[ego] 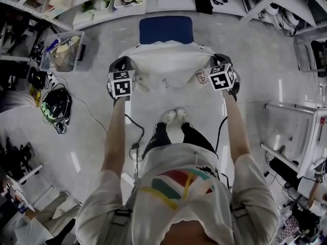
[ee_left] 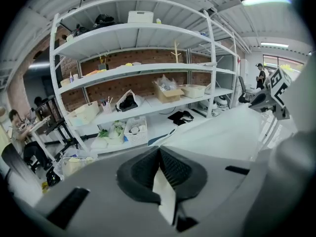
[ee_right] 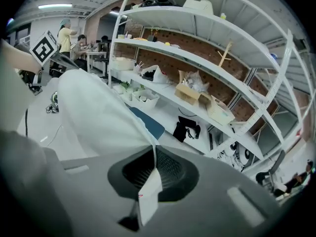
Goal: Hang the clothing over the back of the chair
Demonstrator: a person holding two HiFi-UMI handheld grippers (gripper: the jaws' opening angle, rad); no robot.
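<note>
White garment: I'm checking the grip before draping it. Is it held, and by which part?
Yes. The left gripper and the right gripper each pinch an edge fold of the white garment, one at each side, cloth spread between them.

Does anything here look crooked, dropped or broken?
Nothing much. The white garment hangs level between the left gripper and right gripper, both clamped on it, by the blue chair. Only a helmet lies on the floor.
</note>
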